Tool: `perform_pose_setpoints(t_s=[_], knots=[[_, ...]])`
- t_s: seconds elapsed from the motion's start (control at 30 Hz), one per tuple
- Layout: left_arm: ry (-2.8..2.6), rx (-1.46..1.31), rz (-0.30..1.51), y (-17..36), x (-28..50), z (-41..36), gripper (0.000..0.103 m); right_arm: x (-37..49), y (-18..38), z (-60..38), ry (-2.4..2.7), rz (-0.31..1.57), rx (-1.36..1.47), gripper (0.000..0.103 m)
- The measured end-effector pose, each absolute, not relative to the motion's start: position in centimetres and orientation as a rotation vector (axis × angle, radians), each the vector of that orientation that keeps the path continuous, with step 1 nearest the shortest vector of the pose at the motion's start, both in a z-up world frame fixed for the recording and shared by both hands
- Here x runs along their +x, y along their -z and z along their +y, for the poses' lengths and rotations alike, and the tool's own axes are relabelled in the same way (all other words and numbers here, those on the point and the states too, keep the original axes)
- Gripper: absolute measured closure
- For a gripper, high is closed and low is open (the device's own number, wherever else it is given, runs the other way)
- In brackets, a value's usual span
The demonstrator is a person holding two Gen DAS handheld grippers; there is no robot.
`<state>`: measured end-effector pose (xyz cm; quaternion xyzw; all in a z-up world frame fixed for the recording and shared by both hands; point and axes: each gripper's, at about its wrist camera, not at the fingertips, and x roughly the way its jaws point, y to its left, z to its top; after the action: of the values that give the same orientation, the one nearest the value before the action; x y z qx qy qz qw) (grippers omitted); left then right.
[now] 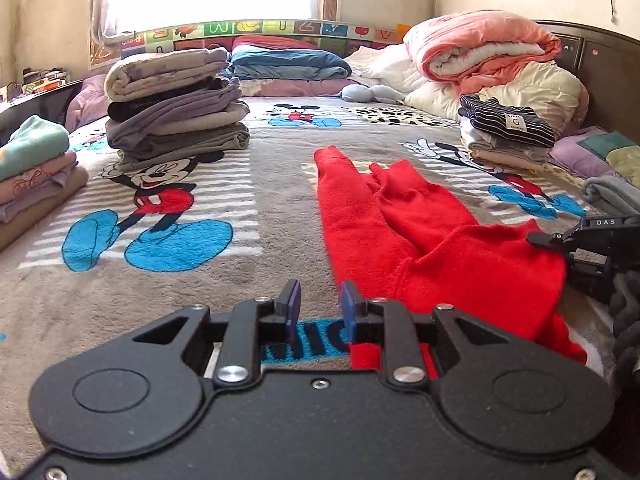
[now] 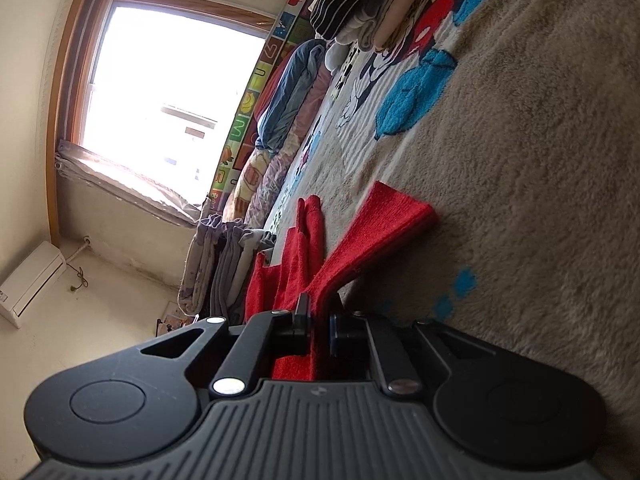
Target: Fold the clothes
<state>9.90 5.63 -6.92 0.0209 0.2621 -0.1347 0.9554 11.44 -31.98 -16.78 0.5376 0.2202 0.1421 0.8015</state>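
Red trousers [image 1: 420,232] lie legs-out toward the bed's far edge on the cartoon blanket [image 1: 200,208], waistband pinched in the clenched right gripper [image 2: 318,316] to anchor a fold, while the left gripper [image 1: 319,300], jaws apart and empty, hovers beside their near edge.

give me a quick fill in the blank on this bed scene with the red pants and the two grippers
1. The fuzzy red pants lie on a grey cartoon-mouse blanket covering the ____.
2. The right gripper is shut on the ____ fabric.
3. The left gripper holds ____ between its fingers.
4. The tall stack of folded grey and lilac clothes sits on the ____ side of the left wrist view.

Missing words: bed; red; nothing; left
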Motion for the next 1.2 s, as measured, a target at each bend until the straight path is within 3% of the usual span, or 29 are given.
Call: perform_pose_setpoints(t_s=[0.4,0.53,0.67,0.83,1.03,1.2], knots=[[0.280,0.213,0.545,5.1,21.3,0.5,0.083,11.7,16.8,-31.9,-0.291,0.491,1.148,0.093],[0.309,0.202,0.637,6.6,26.7,-1.0,0.083,11.8,16.9,-32.1,-0.292,0.494,1.159,0.093],[0.267,0.391,0.682,9.0,29.0,-3.8,0.085,12.1,16.9,-31.9,-0.296,0.496,1.154,0.093],[0.217,0.254,0.613,6.6,29.3,-1.8,0.085,12.4,17.0,-31.9,-0.304,0.502,1.155,0.094],[0.259,0.292,0.751,9.1,34.4,-3.2,0.085,12.6,17.0,-31.9,-0.312,0.508,1.155,0.094],[0.210,-0.003,0.687,6.1,35.5,0.6,0.087,12.8,17.1,-32.1,-0.317,0.510,1.163,0.094]])
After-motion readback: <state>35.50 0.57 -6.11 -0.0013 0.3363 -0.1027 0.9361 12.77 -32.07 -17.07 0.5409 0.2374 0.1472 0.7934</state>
